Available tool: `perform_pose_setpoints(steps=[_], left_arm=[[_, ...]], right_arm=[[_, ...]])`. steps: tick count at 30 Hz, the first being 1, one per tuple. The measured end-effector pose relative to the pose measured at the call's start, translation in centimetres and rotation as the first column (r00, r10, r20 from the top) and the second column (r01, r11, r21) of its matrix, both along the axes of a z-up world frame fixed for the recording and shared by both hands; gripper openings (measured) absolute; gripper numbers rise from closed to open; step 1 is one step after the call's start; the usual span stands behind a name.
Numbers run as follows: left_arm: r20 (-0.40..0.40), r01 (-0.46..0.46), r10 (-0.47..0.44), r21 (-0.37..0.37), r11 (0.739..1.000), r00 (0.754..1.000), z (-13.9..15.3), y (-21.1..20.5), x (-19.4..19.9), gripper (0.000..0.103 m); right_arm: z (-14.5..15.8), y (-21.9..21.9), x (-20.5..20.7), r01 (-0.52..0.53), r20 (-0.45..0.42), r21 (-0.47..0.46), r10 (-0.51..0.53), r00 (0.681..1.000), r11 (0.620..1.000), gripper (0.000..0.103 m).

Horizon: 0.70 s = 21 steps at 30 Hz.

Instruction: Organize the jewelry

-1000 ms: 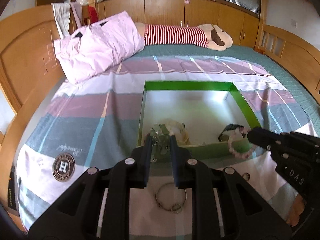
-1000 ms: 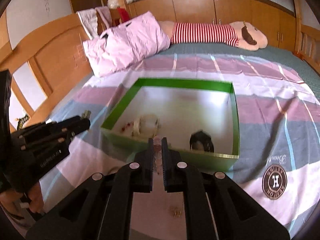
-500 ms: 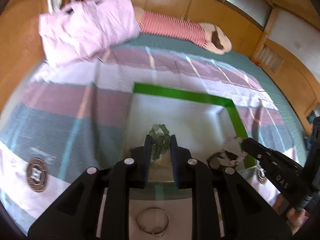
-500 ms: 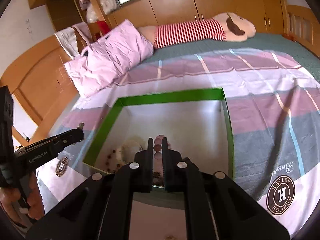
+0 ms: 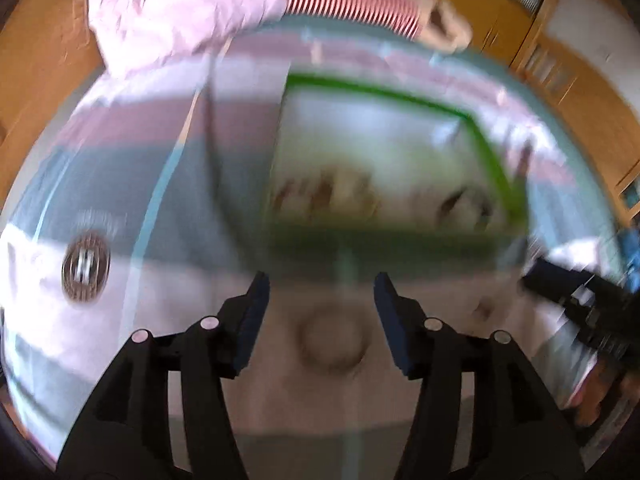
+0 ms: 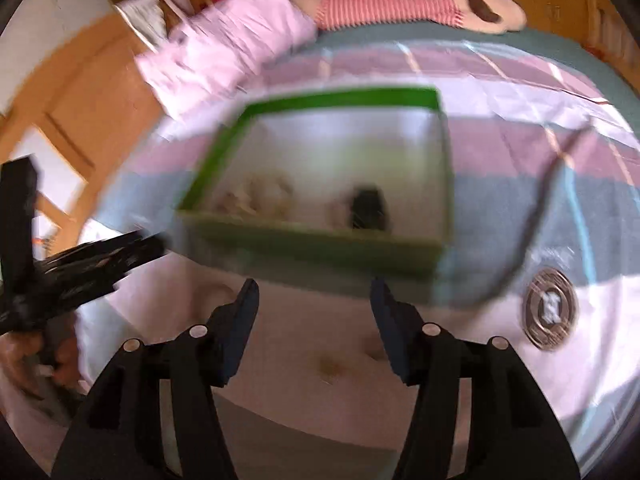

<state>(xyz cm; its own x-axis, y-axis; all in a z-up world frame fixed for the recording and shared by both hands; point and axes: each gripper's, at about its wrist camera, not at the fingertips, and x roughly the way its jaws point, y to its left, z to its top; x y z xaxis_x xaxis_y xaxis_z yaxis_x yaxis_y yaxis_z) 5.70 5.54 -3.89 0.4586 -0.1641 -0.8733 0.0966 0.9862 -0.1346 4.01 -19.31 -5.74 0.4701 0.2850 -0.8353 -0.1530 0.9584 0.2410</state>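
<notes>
Both views are motion-blurred. A green-rimmed box [image 5: 492,160] with a white floor lies on the bedspread; blurred jewelry pieces [image 5: 332,192] lie along its near side. It also shows in the right wrist view [image 6: 340,98], with a dark piece [image 6: 368,206] and pale pieces [image 6: 264,196] inside. My left gripper [image 5: 320,292] is open and empty, in front of the box, above a ring-shaped bracelet [image 5: 332,340] on the bedspread. My right gripper [image 6: 314,300] is open and empty, in front of the box; small items [image 6: 332,364] lie on the cloth between its fingers.
A pink pillow [image 6: 228,60] and a striped plush toy [image 6: 400,4] lie at the head of the bed. A round logo patch [image 6: 552,308] is on the bedspread. The wooden bed frame [image 5: 44,52] runs along the left. The other gripper shows at the right [image 5: 580,300].
Both grippers have opened and let go of their bracelets, which are now in the box. Both have pulled back from over the box to in front of it.
</notes>
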Motion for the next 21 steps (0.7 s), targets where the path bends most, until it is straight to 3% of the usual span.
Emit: perform_pose_setpoints(steps=[3,5,7,10,11,12,15,18,21], left_arm=[[-0.116,-0.034,0.037,0.032,0.999,0.993,-3.1,0.2,0.2,0.055],[-0.127,-0.043,0.047,0.037,0.998,0.991,-3.5,0.2,0.5,0.059],[-0.126,-0.048,0.055,0.053,0.997,0.991,-3.6,0.1,0.5,0.070],[-0.141,-0.048,0.057,0.068,0.997,0.988,-3.9,0.3,0.6,0.071],[-0.151,-0.058,0.068,0.068,0.996,0.986,-4.0,0.5,0.7,0.071],[-0.160,-0.068,0.077,0.067,0.995,0.984,-4.2,0.8,1.0,0.071],[-0.185,-0.076,0.085,0.055,0.996,0.979,-4.7,1.0,1.2,0.072],[-0.182,-0.072,0.084,0.072,0.995,0.980,-5.2,0.7,1.3,0.072],[-0.164,-0.065,0.082,0.104,0.992,0.983,-5.9,0.1,1.5,0.055]], right_arm=[[-2.3,-0.4,0.6,0.049,-0.108,0.007,-0.048,0.993,0.999,0.058],[-2.7,0.5,0.4,0.011,-0.129,0.028,-0.007,0.992,1.000,0.058],[-3.0,1.9,-0.1,-0.049,-0.142,0.003,0.048,0.989,0.999,0.058],[-4.5,3.9,-0.6,-0.111,-0.195,-0.061,0.097,0.976,0.992,0.057],[-5.3,4.5,-0.9,-0.125,-0.228,-0.073,0.106,0.968,0.989,0.051],[-6.0,5.0,-1.1,-0.145,-0.260,-0.080,0.120,0.958,0.986,0.038],[-6.4,5.5,-1.3,-0.152,-0.256,-0.020,0.142,0.956,0.988,0.037],[-5.5,5.2,-1.3,-0.132,-0.210,-0.003,0.128,0.969,0.991,0.037],[-6.0,5.2,-1.4,-0.129,-0.223,-0.030,0.119,0.968,0.991,0.037]])
